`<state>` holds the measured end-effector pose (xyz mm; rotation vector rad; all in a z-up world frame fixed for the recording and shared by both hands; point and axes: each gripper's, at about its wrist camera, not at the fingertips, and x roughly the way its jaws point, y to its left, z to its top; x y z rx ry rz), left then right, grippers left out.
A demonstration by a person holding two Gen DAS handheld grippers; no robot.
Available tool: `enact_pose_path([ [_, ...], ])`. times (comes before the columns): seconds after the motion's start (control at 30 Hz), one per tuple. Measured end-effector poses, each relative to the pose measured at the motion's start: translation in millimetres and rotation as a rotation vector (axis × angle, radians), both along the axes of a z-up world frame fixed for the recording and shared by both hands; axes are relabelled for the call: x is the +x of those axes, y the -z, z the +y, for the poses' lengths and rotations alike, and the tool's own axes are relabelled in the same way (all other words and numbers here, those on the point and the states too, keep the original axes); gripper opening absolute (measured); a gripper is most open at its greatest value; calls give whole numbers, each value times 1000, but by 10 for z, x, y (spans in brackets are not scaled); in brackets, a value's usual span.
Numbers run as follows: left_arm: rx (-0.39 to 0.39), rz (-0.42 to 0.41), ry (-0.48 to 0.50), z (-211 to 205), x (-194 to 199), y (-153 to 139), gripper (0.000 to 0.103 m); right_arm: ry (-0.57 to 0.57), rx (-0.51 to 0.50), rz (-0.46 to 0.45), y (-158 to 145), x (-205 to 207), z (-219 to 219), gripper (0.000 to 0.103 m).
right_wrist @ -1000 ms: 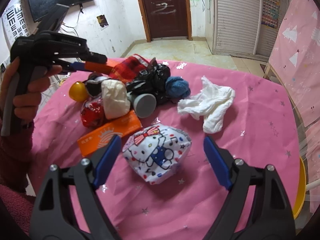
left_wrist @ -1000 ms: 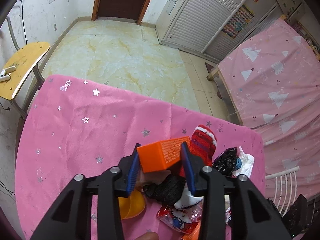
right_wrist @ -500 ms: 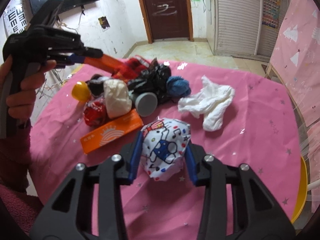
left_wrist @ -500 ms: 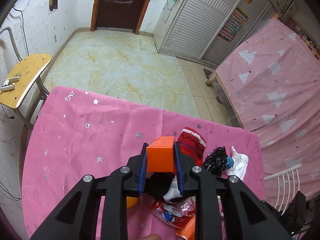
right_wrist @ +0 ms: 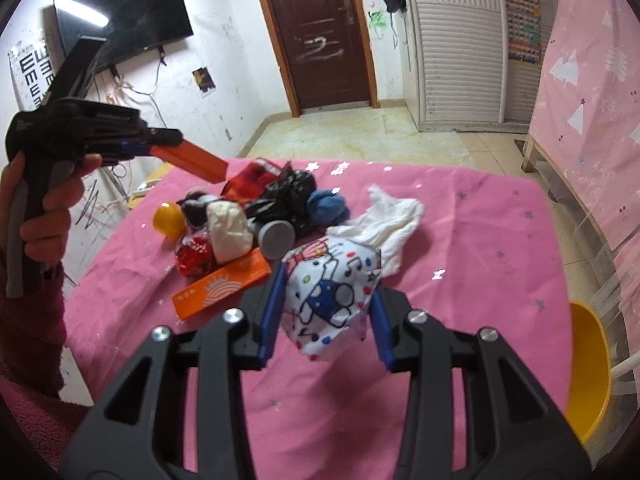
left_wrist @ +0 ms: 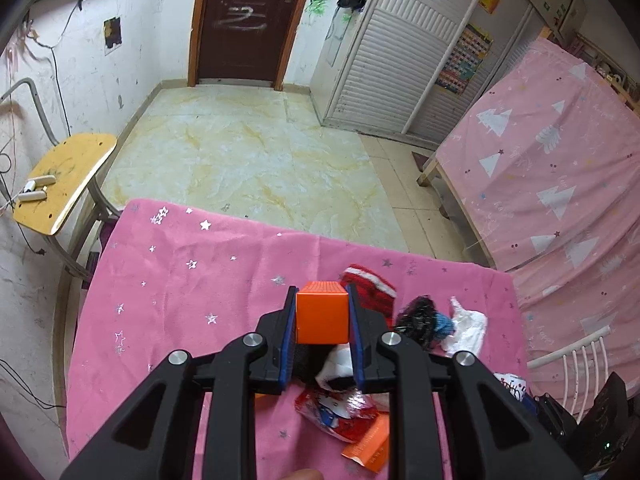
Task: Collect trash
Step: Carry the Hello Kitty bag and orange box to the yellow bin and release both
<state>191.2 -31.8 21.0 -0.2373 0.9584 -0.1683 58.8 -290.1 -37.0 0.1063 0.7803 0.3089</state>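
Note:
My left gripper point(left_wrist: 321, 314) is shut on an orange box point(left_wrist: 321, 312) and holds it up above the pink table; the box also shows in the right wrist view point(right_wrist: 192, 159), pointing over the trash pile. My right gripper point(right_wrist: 326, 306) is shut on a white cartoon-print bag point(right_wrist: 330, 294), lifted off the cloth. On the table lie a second orange box point(right_wrist: 222, 288), a red wrapper point(right_wrist: 195, 254), a white lump point(right_wrist: 228, 230), a grey cylinder point(right_wrist: 276, 238), a black bag point(right_wrist: 286, 192), a blue ball point(right_wrist: 326, 206) and a white tissue point(right_wrist: 390, 226).
A yellow ball point(right_wrist: 169, 220) and a red sock point(left_wrist: 370, 290) lie by the pile. The pink tablecloth point(left_wrist: 180, 280) ends at a far edge above the tiled floor. A yellow chair point(left_wrist: 64, 180) stands left, a yellow seat point(right_wrist: 590, 364) right, a pink bed point(left_wrist: 560, 168) beyond.
My right gripper closed on the cartoon-print bag and lifted it. My left gripper tightened on the orange box, raised it, and turned it end-on.

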Motion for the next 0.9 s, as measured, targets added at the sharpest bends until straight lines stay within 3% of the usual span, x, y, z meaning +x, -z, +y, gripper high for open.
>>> enact_pose_path([
  [0.43,12,-80,126,-768,-371,-431,15,130,48,-48,-60,-226,-752,38],
  [0.7,0,-79,263,-1500,-592,-480,15,217,62,-57,-18,-380,-1216,38],
  [0.9,-9,-66,361,-2063,-746,-472,15,313,14,-53,63,-521,-1564,38],
])
